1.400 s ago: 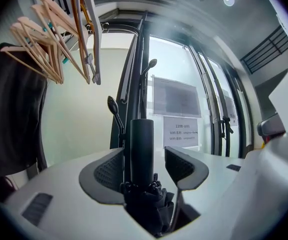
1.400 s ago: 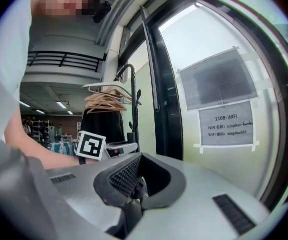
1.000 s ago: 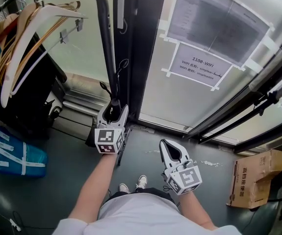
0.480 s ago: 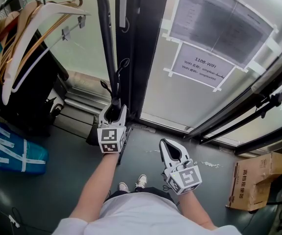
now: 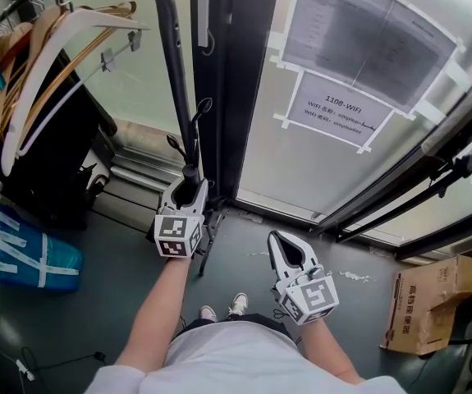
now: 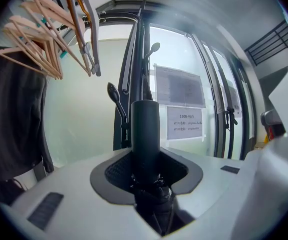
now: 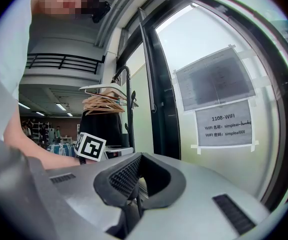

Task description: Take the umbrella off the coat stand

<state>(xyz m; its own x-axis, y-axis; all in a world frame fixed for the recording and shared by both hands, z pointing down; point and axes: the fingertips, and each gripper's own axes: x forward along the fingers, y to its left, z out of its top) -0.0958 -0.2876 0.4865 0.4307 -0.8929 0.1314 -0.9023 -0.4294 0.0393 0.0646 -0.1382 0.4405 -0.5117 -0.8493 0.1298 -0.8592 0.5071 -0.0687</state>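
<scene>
Folded umbrella (image 6: pixel 145 129) hangs low on the stand (image 5: pixel 176 64), far left. Left gripper (image 5: pixel 188 189) jaws, just closing, now clamp its stiff, smooth handle. Probably light but slippery: hold the handle, not the soft canopy. Right gripper (image 5: pixel 275 238) closed, empty.

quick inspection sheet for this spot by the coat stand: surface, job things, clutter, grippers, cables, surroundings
surface: grey floor, with pale scuffs near the door.
job's things: dark folded umbrella, upright beside the coat stand pole.
clutter: blue bag; cardboard box; wooden hangers on a rack.
grippers: left gripper jaws have just been closing, with the umbrella between them and the pads apparently pressed on it; right gripper is shut, empty and away from the stand.
cables: thin cable on the floor at lower left.
surroundings: glass door with a taped wifi notice.
</scene>
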